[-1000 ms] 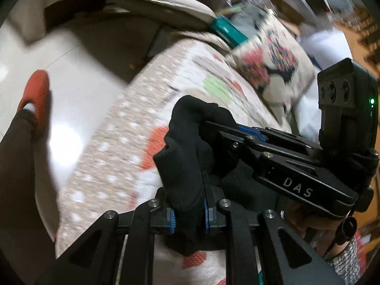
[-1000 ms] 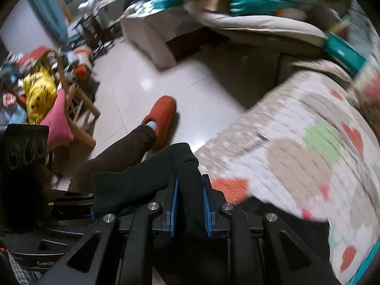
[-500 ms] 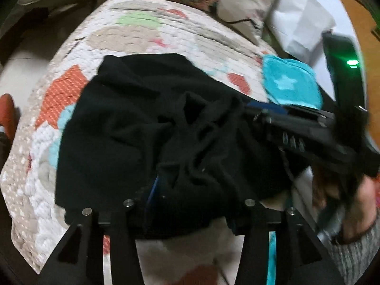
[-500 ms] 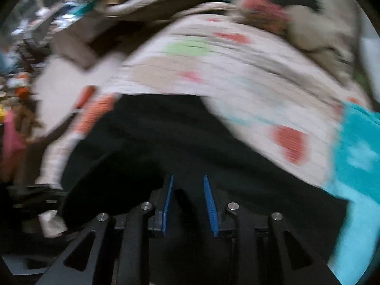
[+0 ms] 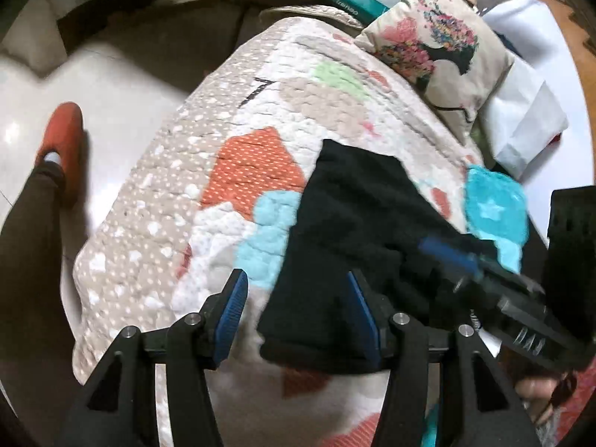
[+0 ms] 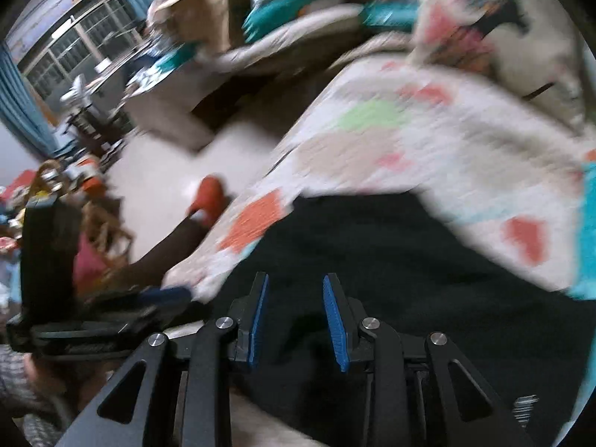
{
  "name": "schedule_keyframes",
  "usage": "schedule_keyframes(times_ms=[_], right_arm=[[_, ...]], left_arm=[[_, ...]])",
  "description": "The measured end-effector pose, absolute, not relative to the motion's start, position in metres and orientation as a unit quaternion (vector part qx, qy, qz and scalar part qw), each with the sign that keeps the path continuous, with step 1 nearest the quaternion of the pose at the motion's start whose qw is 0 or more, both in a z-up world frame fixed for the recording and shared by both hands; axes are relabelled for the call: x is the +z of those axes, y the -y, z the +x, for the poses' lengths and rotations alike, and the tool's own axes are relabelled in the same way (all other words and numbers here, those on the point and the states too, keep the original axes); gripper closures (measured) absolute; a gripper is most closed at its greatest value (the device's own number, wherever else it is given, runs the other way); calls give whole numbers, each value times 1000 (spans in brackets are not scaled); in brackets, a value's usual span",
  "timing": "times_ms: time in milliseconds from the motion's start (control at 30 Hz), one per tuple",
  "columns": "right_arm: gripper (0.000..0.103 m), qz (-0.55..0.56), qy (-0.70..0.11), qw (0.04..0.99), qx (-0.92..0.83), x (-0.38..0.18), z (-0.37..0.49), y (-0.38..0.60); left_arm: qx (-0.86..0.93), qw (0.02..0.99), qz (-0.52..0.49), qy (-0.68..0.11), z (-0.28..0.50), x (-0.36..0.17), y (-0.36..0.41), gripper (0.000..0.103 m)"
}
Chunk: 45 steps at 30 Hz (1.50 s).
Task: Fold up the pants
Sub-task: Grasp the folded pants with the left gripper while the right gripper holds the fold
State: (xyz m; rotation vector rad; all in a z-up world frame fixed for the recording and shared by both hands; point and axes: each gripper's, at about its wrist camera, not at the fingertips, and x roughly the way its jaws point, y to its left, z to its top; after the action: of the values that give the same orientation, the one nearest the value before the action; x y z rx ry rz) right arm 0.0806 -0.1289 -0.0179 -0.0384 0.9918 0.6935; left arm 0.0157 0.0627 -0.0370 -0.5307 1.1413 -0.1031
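Released black pants [image 5: 357,231] now folded flat on quilt [image 5: 260,119], both grippers' fingers [image 5: 232,309] wide

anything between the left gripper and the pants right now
Nothing visible. The left gripper has its jaws open right at the near edge of the black pants, which lie on the patchwork quilt with bare quilt around them.

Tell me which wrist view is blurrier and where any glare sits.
Right wrist view: heavy motion smear across the quilt and room clutter, only the right gripper stays crisp. Left wrist view: mostly sharp on the black pants, though the right gripper is smeared; lamp glare spots the glossy floor at the left edge.
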Motion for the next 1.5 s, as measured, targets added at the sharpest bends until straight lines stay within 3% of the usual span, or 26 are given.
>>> schedule_keyframes(times_ms=[200, 233, 267, 300, 400, 467, 500, 533, 600, 800, 833, 867, 900, 967, 1333, 1500], right_arm=[[71, -99, -501, 837, 195, -49, 75, 164], [67, -107, -502, 841, 171, -48, 74, 172], [50, -125, -501, 847, 128, -48, 74, 180], [45, -128, -497, 852, 99, -47, 75, 190], [46, -85, -490, 862, 99, -33, 80, 205], [46, -63, -468, 870, 145, -16, 83, 193], [46, -60, -461, 870, 166, -11, 86, 183], [46, -54, -452, 868, 200, -4, 89, 169], [46, -49, -440, 861, 249, 1, 103, 139], [46, -73, -478, 827, 285, -27, 156, 57], [53, -84, -492, 820, 279, -36, 161, 50], [76, -94, -509, 811, 273, -45, 167, 42], [78, -114, -508, 813, 260, -50, 168, 36], [92, -118, -499, 816, 265, -45, 165, 31], [92, -81, -495, 817, 284, -37, 197, -9], [83, -46, -497, 815, 293, -34, 208, 1]], left_arm=[[-56, 795, -224, -561, 30, -66, -42, 49], [-55, 801, -216, -556, 29, -66, -39, 46], [-58, 805, -208, -553, 29, -65, -35, 44], [-60, 806, -205, -552, 29, -65, -33, 42], [-69, 810, -197, -548, 26, -64, -29, 42], [-73, 816, -181, -544, 22, -63, -25, 51], [-75, 818, -170, -544, 20, -63, -22, 70], [-74, 822, -150, -544, 18, -62, -17, 79], [-79, 827, -139, -539, 17, -61, -11, 87], [-76, 829, -142, -536, 16, -60, -13, 88], [-77, 830, -140, -535, 16, -59, -14, 89], [-77, 830, -137, -535, 16, -59, -14, 90], [-80, 830, -137, -534, 16, -58, -15, 90], [-84, 826, -146, -538, 17, -60, -20, 90], [-43, 819, -173, -545, 43, -66, -74, 90], [-65, 794, -198, -571, 49, -67, -95, 74]])
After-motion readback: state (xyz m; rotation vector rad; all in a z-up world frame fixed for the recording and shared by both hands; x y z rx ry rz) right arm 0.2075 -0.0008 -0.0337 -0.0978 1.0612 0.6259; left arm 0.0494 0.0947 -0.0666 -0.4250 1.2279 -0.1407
